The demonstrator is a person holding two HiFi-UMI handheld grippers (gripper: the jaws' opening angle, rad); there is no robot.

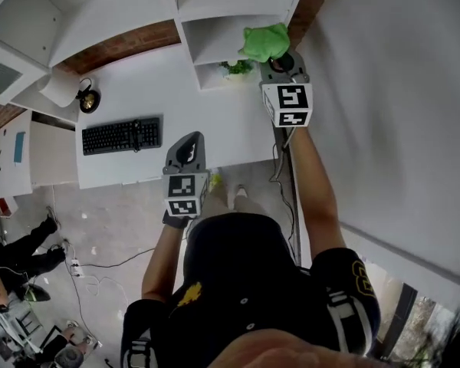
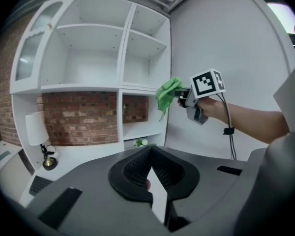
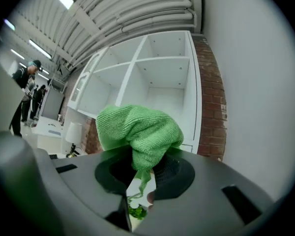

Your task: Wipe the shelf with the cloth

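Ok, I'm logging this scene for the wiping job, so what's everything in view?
shelf unit: one, white, on the brick wall
desk: one, white, below the shelf unit
keyboard: one, black, on the desk
lamp: one, white shade, desk's left end
plant: one, green, foot of the right column
cloth: one, green, bunched, up at the right column
bystanders: at least two, dark clothes, far left
left gripper: grey, fingers shut, empty
right gripper: grey, fingers shut on the cloth
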